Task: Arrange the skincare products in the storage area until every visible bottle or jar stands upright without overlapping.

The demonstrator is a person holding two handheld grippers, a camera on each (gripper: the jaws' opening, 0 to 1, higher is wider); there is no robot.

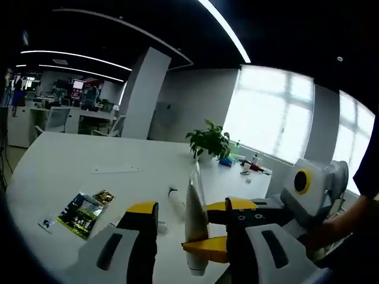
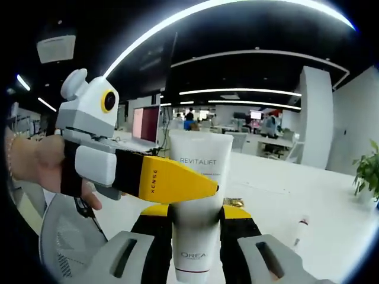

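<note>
Clamped on white tube at 6 o'clock of right gripper view: right gripper, jaws pressed against both flat sides, printed face toward camera, lower end hidden. Held clear of table, not yet in any storage spot.

Crossing in front of tube from 9 o'clock: left gripper, yellow tips overlapping the print, carried by a hand.

In left gripper view, left gripper set wide apart with nothing held; tube edge-on between its jaws, touching neither as far as can be judged. Right gripper entering from 3 o'clock, closed across tube.

Farther out on table: printed sachet at 8 o'clock, small slim item lying flat near centre, potted plant at 12 o'clock.

Hazards, as judged:
- Closing left jaws off-centre: likely to twist the soft tube in the right grip.
- Releasing right grip before left grip seats: likely drop, tube landing flat.
- Setting down near the slim item: risk of overlap or knock.
- Squeezing hard: risk of buckling the tube.
</note>
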